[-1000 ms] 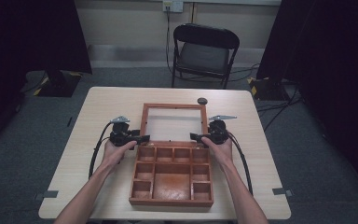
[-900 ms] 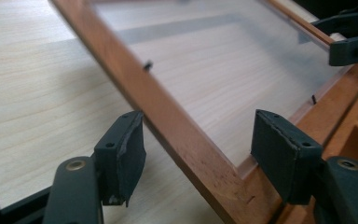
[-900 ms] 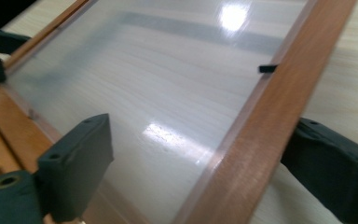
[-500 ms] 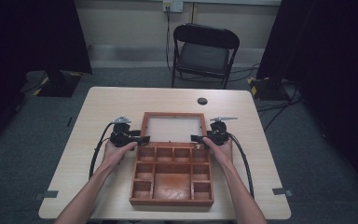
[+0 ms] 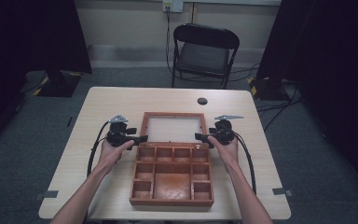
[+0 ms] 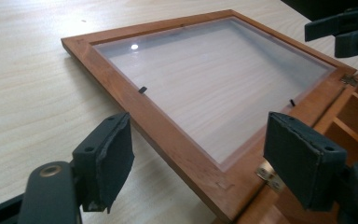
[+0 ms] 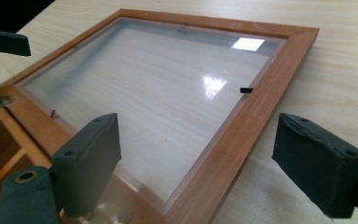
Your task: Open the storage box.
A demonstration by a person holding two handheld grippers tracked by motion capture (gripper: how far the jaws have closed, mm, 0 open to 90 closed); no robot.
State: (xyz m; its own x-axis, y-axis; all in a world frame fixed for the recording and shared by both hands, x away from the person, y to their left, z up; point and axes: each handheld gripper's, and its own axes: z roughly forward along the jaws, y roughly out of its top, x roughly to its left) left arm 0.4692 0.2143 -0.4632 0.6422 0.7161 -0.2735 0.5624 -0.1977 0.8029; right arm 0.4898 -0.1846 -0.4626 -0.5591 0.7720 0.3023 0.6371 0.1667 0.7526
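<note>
The brown wooden compartmented box (image 5: 172, 179) sat mid-table (image 5: 102, 102), its glass-paned wooden lid (image 5: 173, 128) lying flat behind. The left tool (image 5: 137, 139) and right tool (image 5: 201, 137), both wide, flanked the lid's hinge corners.

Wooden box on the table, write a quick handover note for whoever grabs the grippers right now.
Left gripper: open, at the left side of the lid, holding nothing.
Right gripper: open, at the lid's right side, holding nothing.
Wooden box: near the table's front edge, compartments look empty; its hinged glass-paned lid lies flat on the table behind it.
Done: box fully open.
Left: my guess, draw both grippers back. A small dark round object sits beyond the lid.
</note>
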